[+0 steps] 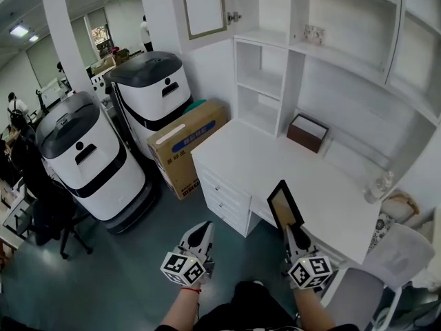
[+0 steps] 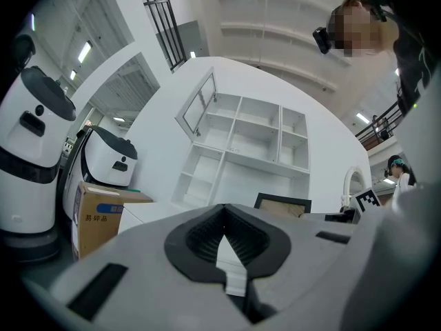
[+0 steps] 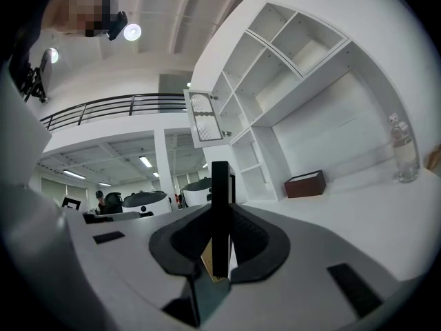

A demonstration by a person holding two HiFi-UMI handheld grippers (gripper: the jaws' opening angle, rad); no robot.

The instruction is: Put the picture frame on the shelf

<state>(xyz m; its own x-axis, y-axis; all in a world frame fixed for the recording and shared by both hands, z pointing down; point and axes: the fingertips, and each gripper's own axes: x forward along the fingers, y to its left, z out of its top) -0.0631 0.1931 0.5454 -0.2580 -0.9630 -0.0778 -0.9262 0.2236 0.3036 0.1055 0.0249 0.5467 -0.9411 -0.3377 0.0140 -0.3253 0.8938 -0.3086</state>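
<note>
The picture frame (image 1: pixel 284 204), black-edged with a tan backing, stands upright over the front edge of the white desk (image 1: pixel 275 158), and my right gripper (image 1: pixel 293 233) is shut on its lower end. In the right gripper view the frame (image 3: pixel 220 185) shows edge-on between the pads of that gripper (image 3: pixel 220 243). My left gripper (image 1: pixel 203 229) hangs left of the desk, above the floor, shut with nothing in it. In the left gripper view its jaws (image 2: pixel 222 219) meet, with the frame (image 2: pixel 282 205) seen beyond. The white shelf unit (image 1: pixel 260 81) rises behind the desk.
A brown box (image 1: pixel 307 132) sits at the back of the desk and a water bottle (image 1: pixel 380 185) at its right end. A cardboard box (image 1: pixel 187 143) and two white machines (image 1: pixel 86 158) (image 1: pixel 153 92) stand to the left. A grey chair (image 1: pixel 386 274) is at the lower right.
</note>
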